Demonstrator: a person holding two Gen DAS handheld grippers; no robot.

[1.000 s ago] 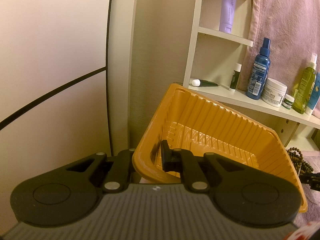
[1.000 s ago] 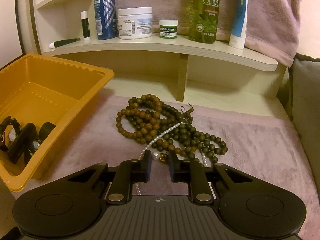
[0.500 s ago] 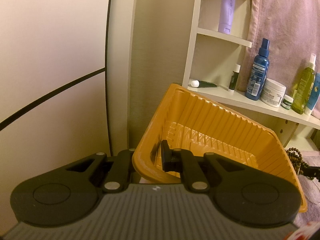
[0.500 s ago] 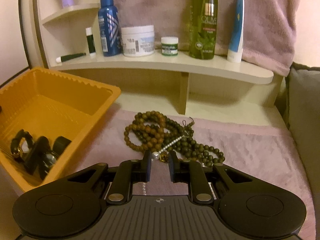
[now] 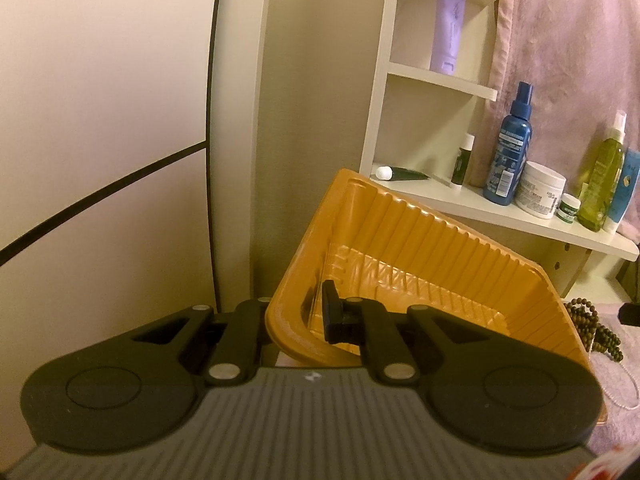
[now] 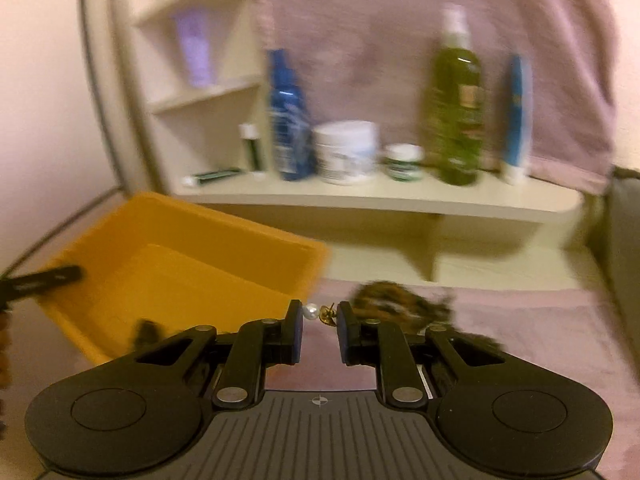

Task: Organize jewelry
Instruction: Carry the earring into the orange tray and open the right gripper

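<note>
Right claw [image 6: 319, 316] pinching white pearl strand's gold clasp [image 6: 320, 313]; left claw [image 5: 298, 312] clamping tilted orange ribbed plastic tray [image 5: 420, 248]; brown wooden beads [image 5: 592, 328] lying outside, waiting.

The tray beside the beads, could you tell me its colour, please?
Orange tray; the left wrist view shows it best.
</note>
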